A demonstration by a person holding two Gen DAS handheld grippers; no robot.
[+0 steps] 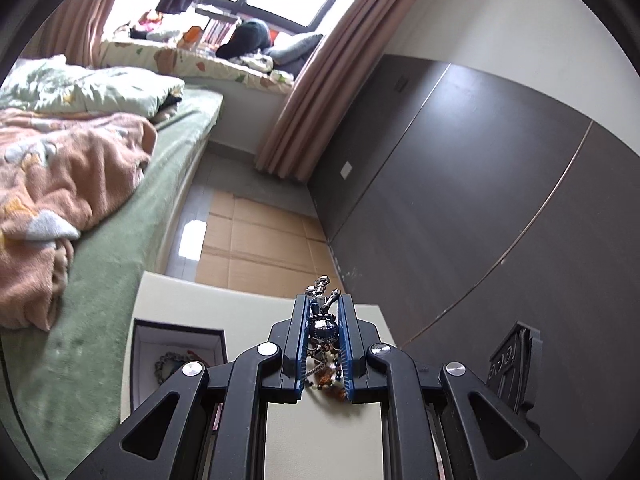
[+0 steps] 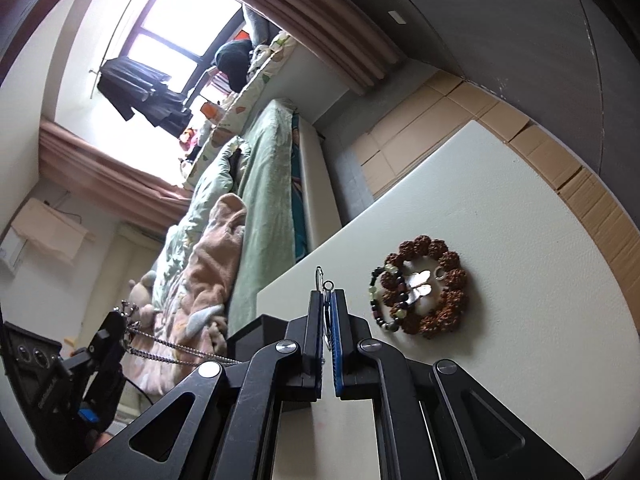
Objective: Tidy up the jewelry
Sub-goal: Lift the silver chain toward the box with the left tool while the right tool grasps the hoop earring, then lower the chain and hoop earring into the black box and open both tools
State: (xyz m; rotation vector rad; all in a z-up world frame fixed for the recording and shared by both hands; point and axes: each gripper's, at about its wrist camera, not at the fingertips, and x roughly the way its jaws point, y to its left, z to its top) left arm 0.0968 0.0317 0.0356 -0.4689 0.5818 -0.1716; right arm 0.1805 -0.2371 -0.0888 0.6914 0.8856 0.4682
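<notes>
two grippers share one necklace [image 1: 322, 326]: left gripper [image 1: 323, 304] clamps pendant, right gripper [image 2: 328, 300] nearly shut on clasp [image 2: 320, 278], chain [image 2: 172, 350] stretched between, likely untangling. bracelets [image 2: 424, 284] right of centre on table [image 2: 500, 208].

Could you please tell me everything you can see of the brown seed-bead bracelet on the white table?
The brown seed-bead bracelet is a closed ring of large, rough, reddish-brown knobbly beads lying flat on the white table. A silver butterfly charm rests in its centre. A thinner bracelet of dark and pale green beads lies against its left edge, overlapping it. No fingers touch it.
</notes>
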